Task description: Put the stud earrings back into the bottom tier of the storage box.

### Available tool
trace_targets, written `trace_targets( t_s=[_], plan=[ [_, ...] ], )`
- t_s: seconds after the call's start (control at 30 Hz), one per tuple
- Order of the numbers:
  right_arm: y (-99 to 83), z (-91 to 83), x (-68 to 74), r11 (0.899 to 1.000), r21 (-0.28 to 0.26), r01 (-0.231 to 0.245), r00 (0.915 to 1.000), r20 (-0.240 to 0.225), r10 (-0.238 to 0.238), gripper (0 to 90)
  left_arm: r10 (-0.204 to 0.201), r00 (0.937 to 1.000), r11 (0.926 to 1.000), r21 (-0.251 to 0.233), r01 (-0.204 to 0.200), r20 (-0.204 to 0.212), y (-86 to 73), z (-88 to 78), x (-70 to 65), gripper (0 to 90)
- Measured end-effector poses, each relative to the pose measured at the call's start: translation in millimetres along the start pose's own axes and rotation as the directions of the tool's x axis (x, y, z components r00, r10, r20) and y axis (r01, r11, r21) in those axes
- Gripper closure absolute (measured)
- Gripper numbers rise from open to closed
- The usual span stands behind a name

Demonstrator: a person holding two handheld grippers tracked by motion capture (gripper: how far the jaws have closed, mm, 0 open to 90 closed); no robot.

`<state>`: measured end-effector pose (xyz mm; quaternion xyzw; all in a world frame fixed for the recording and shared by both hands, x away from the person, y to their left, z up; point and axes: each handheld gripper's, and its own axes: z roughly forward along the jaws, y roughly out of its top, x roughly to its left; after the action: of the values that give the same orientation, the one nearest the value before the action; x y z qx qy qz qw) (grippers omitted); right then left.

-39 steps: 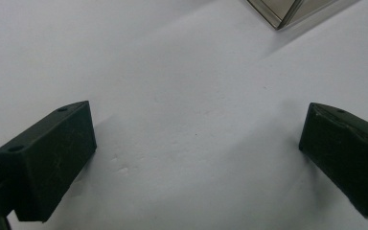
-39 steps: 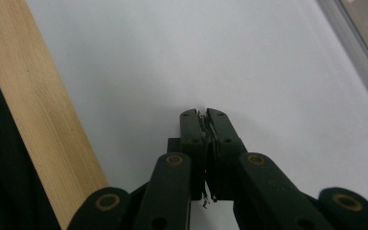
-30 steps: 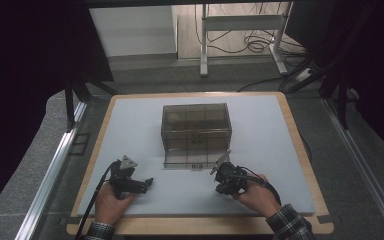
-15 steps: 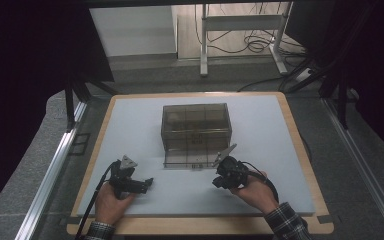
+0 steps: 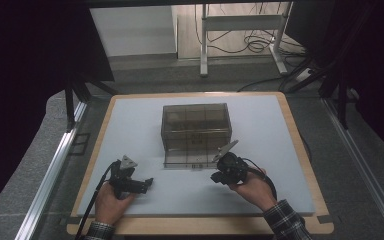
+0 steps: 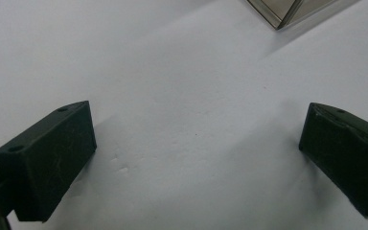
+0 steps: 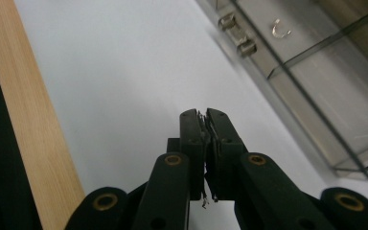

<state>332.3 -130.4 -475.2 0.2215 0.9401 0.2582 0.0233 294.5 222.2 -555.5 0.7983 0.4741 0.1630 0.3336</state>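
The smoky clear box [image 5: 196,132] stands mid-counter [image 5: 130,115]. Left claw [image 5: 141,184] is spread wide, right claw [image 5: 219,176] clenched on nothing — swung carelessly, it may knock the box's front flap.

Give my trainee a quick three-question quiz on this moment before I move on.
1. True or false: the left gripper has its jaws spread wide over bare white table.
2. How do the right gripper jaws stand? A) wide apart B) closed together, empty C) clamped on the box
3. In the high view, what stands at the middle of the table?

Key: 1. True. 2. B. 3. A smoky transparent plastic box with inner dividers, standing between and beyond the two grippers.
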Motion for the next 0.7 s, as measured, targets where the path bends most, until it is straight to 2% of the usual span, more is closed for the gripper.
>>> trace_targets(
  t_s=[0.47,0.7],
  plan=[
    [17.8,-0.9,-10.9,0.997,-0.080,-0.006,0.9996,0.028,0.008,84.6,0.004,1.0000,1.0000,0.000,-0.004,-0.001,0.1,0.0,0.3,0.0],
    [28.8,5.5,-17.1,0.993,-0.114,-0.007,0.9991,0.040,0.012,84.5,0.009,1.0000,1.0000,0.004,-0.009,-0.001,0.1,-0.3,0.6,0.0]
  ],
)
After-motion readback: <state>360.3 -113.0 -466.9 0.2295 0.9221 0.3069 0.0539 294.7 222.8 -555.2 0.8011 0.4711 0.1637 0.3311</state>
